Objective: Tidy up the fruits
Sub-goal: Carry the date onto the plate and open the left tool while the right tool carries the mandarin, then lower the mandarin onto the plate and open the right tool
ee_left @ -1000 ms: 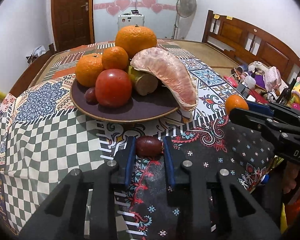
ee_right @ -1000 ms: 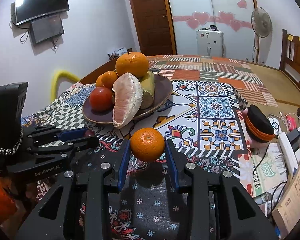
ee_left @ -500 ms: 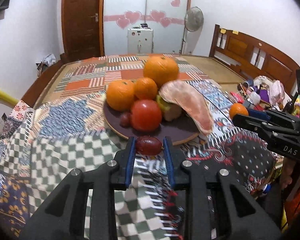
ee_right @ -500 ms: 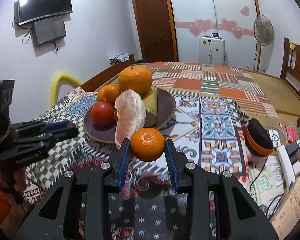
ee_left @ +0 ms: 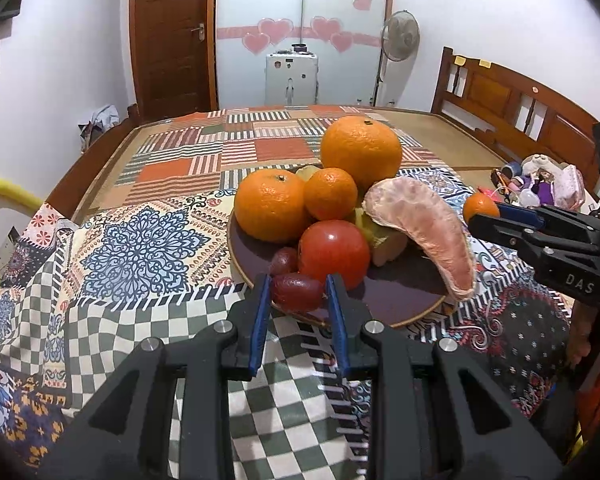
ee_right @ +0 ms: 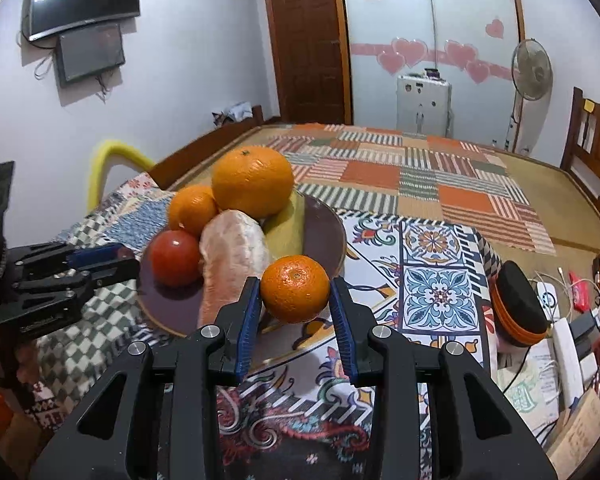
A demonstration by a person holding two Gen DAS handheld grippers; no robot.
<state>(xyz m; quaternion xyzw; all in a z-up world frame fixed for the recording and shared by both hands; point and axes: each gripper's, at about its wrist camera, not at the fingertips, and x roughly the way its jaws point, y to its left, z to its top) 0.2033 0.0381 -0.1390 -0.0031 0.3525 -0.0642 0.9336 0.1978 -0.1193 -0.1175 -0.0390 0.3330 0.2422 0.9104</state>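
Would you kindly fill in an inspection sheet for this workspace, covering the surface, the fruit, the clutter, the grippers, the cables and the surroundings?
Surface: patchwork cloth over the table.
Job's things: dark plate heaped with a big orange, two smaller oranges, a tomato, a peeled pomelo segment and a dark red fruit.
Clutter: black and orange cap, papers and boxes beside the table on the right.
Grippers: left gripper shut on a red date over the plate's near rim; right gripper shut on a mandarin at the plate's right edge.
Cables: white leads among the clutter.
Surroundings: wooden door, standing fan, wall screens, bed headboard.
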